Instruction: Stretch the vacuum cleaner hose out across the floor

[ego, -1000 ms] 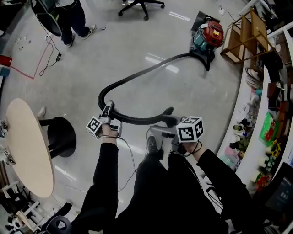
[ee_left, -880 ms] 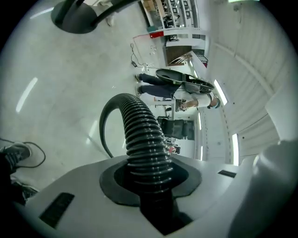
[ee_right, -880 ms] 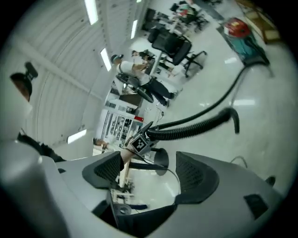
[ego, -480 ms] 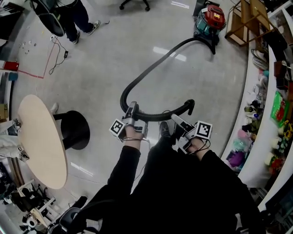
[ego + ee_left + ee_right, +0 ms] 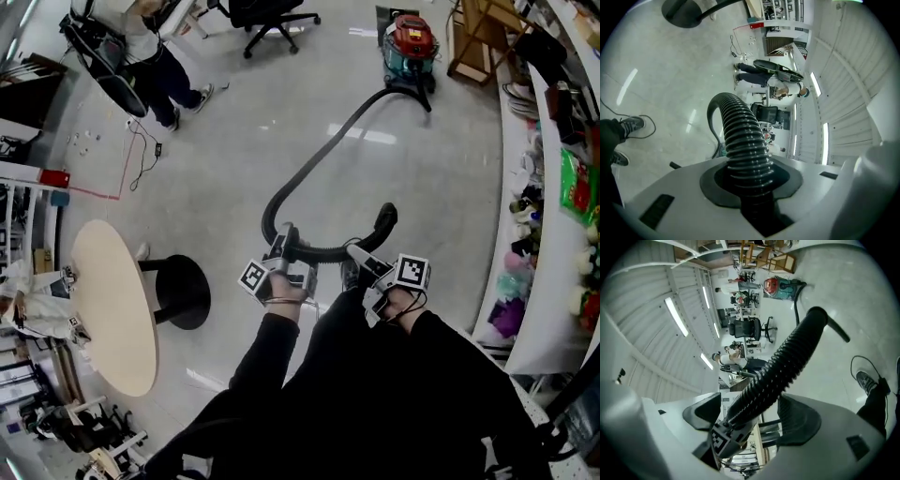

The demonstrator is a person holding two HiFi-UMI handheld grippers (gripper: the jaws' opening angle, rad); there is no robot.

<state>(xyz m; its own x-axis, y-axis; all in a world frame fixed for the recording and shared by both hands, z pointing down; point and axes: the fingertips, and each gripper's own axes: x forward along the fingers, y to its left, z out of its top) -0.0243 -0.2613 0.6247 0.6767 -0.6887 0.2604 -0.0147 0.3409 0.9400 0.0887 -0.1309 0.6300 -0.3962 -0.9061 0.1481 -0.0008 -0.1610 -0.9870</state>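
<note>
We stand on the pale floor (image 5: 234,141) with the black ribbed hose (image 5: 743,140) in front of our legs. Our left claw (image 5: 281,246) is clamped on it. In the left gripper view the hose rises straight out from between the two dark pads, which press on it from both sides, and then bends away over the floor.

Just beyond that grip the hose loops round in a tight curve. It then runs off in a long slack arc to the red and teal vacuum cleaner (image 5: 411,39), which stands at the far edge of the floor beside a wooden shelf (image 5: 478,37).

On the other side of the left claw, a short stretch of hose runs across towards our right claw (image 5: 361,255). It ends in a free tip (image 5: 386,217) that turns away from us.

Our right claw stands open. In the right gripper view its jaws are set wider than the hose, which crosses the gap between them at a slant. Background shows through between the hose and one pad, so that claw grips nothing.
</note>
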